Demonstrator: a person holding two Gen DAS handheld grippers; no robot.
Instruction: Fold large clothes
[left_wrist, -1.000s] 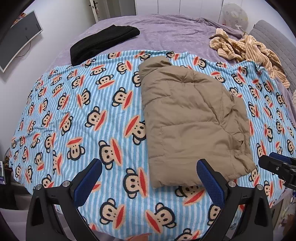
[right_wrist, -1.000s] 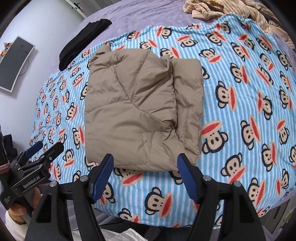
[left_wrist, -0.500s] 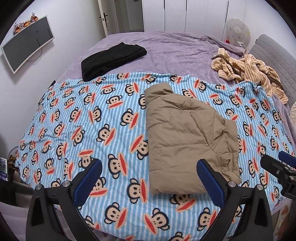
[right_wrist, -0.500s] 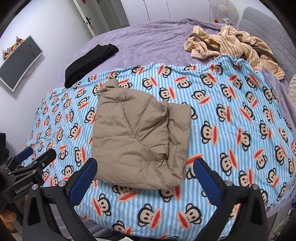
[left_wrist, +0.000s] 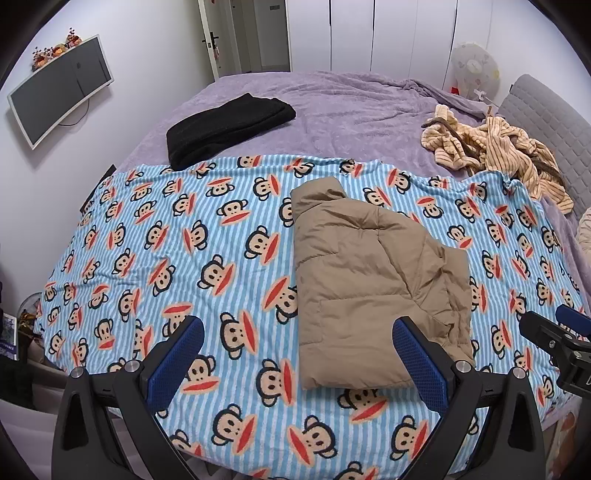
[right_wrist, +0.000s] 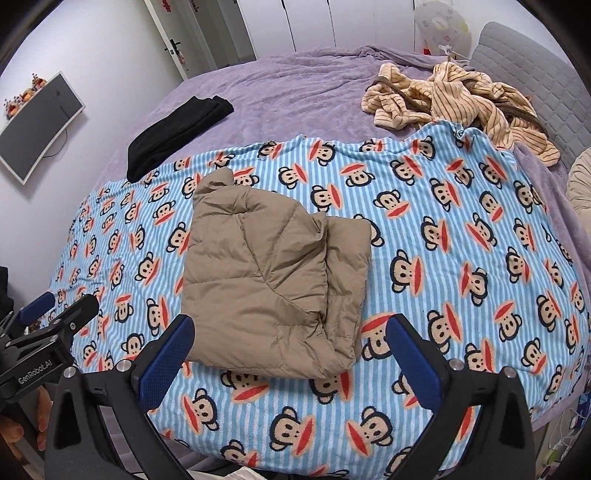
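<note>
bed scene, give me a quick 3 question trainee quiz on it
1. True or false: the jacket lies folded on the monkey blanket.
2. What does the right gripper hold? A) jacket B) nothing C) black garment
3. Which pile of clothes is still unfolded?

Key:
1. True
2. B: open, as is the left gripper
3. The striped clothes by the headboard; the black garment is folded.

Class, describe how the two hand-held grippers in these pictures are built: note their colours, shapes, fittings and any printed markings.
Each hand-held gripper, left and right, has a black, angular, forked frame ending in two fingers faced with blue dimpled pads. Round silver bolts sit at the finger joints. Seen from the right wrist camera, the left one bears white lettering, "GenRobot.AI". No cables or sleeves are visible.
</note>
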